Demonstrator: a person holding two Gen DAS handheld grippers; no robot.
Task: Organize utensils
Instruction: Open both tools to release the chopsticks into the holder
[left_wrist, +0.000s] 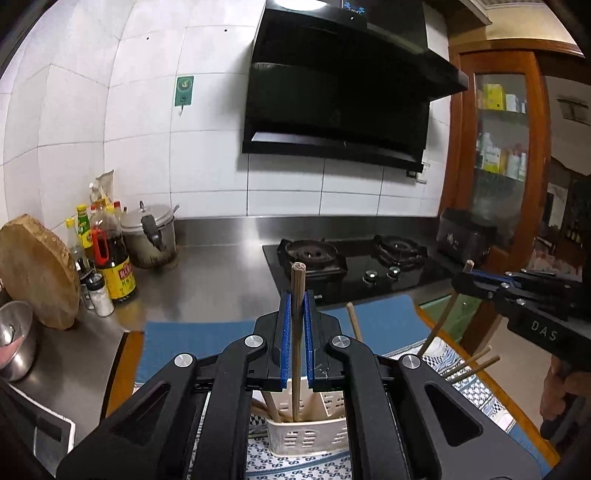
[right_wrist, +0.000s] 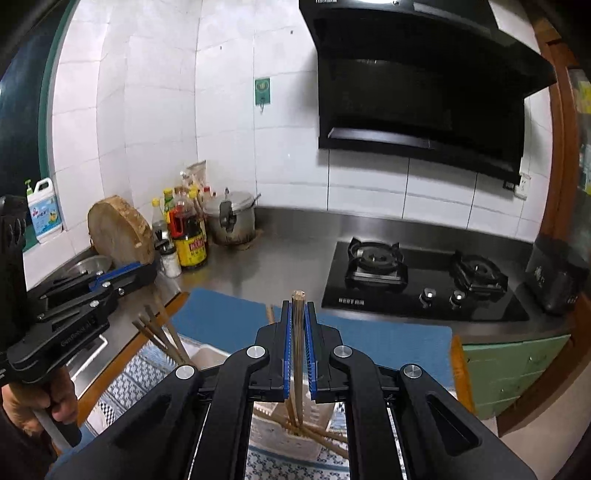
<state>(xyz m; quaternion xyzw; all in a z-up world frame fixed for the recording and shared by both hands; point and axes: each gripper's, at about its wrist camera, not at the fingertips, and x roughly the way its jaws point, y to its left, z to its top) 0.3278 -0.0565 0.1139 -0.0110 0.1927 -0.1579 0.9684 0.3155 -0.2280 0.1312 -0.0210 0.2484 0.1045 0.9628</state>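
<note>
Each gripper's jaws clamped on an upright chopstick (left_wrist: 296, 317) (right_wrist: 297, 332) over the white basket (left_wrist: 306, 437); loose chopsticks (right_wrist: 325, 439) only in right view.

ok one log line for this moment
left gripper: shut on chopstick | right gripper: shut on second chopstick | both over holder

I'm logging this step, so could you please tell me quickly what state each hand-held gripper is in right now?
Left hand-held gripper: closed on a chopstick held upright over the white basket.
Right hand-held gripper: closed on another chopstick.
</note>
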